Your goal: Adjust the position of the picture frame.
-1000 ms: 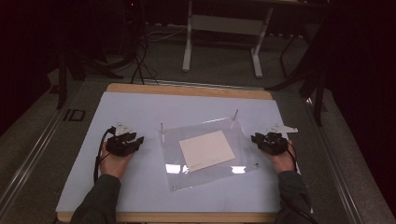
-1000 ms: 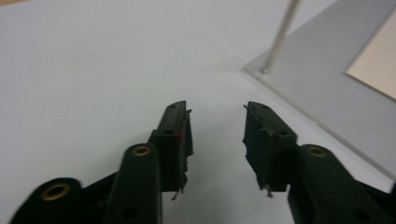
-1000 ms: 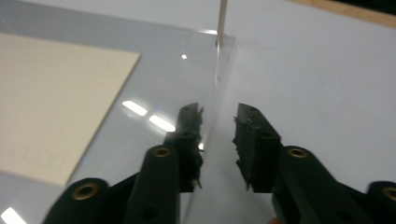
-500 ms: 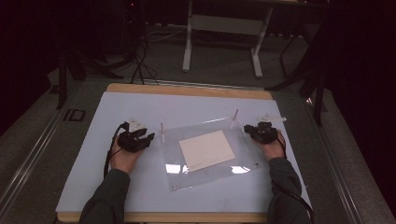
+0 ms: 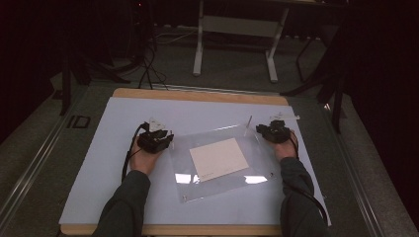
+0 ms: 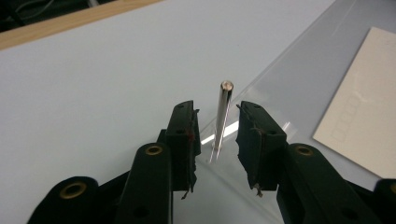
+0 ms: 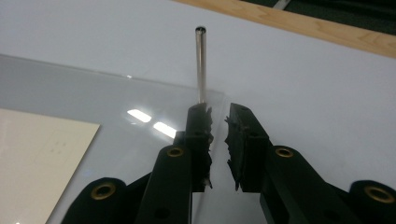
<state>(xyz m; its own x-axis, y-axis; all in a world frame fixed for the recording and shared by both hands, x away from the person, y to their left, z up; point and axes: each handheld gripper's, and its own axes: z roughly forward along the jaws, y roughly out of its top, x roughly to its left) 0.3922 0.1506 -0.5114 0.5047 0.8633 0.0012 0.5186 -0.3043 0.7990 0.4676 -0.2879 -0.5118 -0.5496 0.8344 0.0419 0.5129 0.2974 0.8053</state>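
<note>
The clear acrylic sheet [image 5: 222,158] looks stiff, slick and light; take it by its upright metal pins [image 6: 223,116]. Left gripper [image 6: 215,135] fingers, just closing, straddle one pin untouched; right gripper [image 7: 217,135] fingers stand narrowly parted, empty.

A clear plastic sheet [image 5: 217,163] lies on the pale blue table [image 5: 99,163]; on the sheet, a plain cream card [image 5: 218,158]; at its corners, silver pins [image 6: 223,116].

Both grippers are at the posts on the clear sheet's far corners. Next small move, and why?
Probably close the left gripper on the left post: the post stands upright between its open jaws, and neither pad touches it. The right gripper seems less ready: the right post stands beyond its left jaw tip, outside the narrow gap, so it likely needs lining up first. Both posts rise from the clear sheet.
</note>
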